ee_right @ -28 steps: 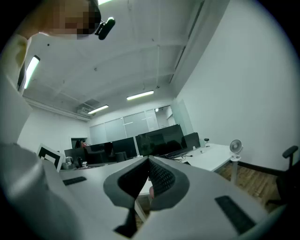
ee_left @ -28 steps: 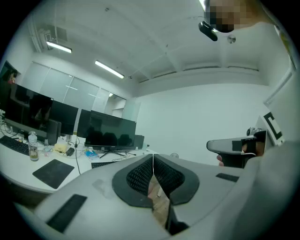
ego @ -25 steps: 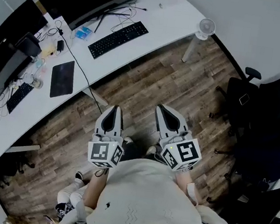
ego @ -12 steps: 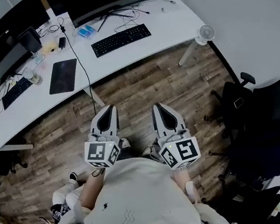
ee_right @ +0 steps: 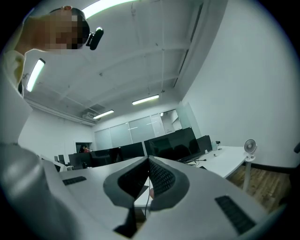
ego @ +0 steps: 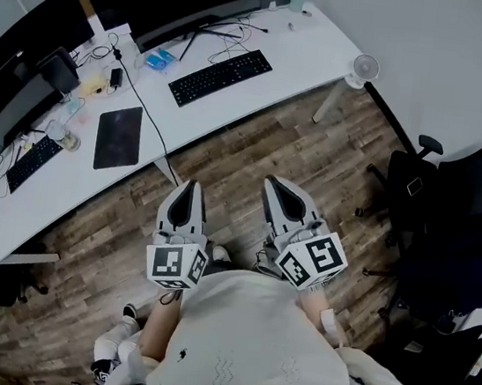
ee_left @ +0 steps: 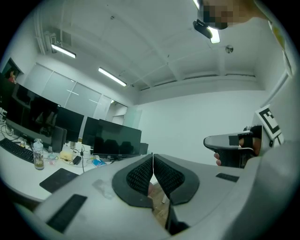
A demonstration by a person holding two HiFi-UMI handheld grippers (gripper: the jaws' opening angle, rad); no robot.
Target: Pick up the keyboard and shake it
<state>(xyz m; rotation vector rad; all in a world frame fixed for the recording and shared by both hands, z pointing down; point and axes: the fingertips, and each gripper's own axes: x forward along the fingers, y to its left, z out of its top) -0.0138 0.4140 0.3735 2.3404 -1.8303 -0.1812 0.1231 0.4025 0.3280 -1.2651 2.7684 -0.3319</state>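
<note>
Nothing is done yet: the keyboard [ego: 220,77] lies on the tabletop [ego: 308,42], well apart from the left gripper [ego: 190,187] and right gripper [ego: 275,186] (both closed, empty).

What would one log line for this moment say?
phase: before pickup | left tool: shut, empty | right tool: shut, empty | black rectangular keyboard: untouched on white curved desk

Both held level, side by side — left hand-held gripper [ego: 189,196] and right hand-held gripper [ego: 283,193] closed, empty.
</note>
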